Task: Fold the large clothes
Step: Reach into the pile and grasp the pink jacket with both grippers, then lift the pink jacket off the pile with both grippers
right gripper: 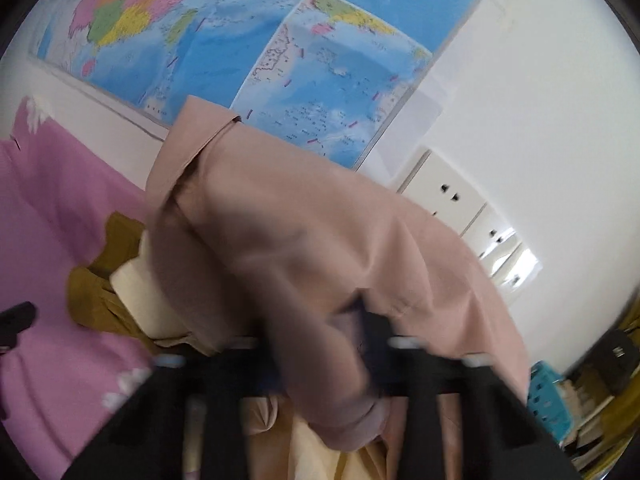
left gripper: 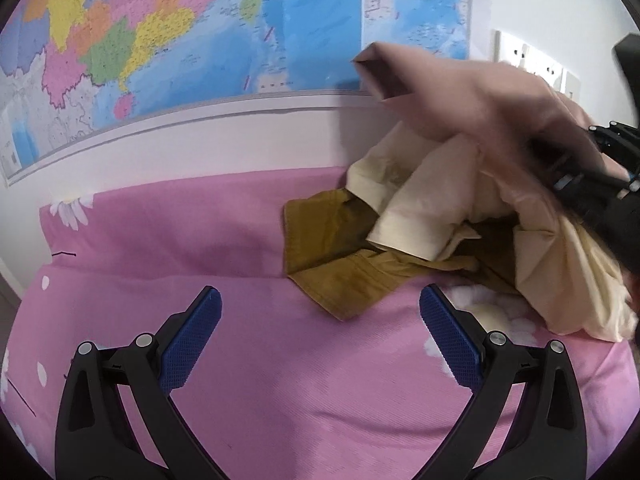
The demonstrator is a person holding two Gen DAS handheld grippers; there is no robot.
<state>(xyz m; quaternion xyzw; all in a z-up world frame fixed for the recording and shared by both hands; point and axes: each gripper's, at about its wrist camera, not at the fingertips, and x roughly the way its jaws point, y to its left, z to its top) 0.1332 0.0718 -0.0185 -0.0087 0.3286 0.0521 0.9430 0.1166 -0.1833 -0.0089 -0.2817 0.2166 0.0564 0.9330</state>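
Note:
A dusty pink garment [left gripper: 460,108] hangs lifted above a heap of clothes at the right of the bed. My right gripper [right gripper: 320,352] is shut on it, with the cloth [right gripper: 300,240] bunched between the blurred black fingers. That gripper [left gripper: 592,184] also shows at the right edge of the left wrist view. Under the pink piece lie a cream garment [left gripper: 420,200] and a mustard-brown garment [left gripper: 340,264], both crumpled. My left gripper [left gripper: 320,332] is open over the bare sheet in front of the heap, nothing between its blue pads [left gripper: 196,344].
The bed has a pink sheet [left gripper: 180,232] with white flowers. Behind it is a white wall with a large coloured map [left gripper: 200,40] and wall sockets [right gripper: 452,196]. A turquoise basket [right gripper: 548,400] sits at the far right, beyond the bed.

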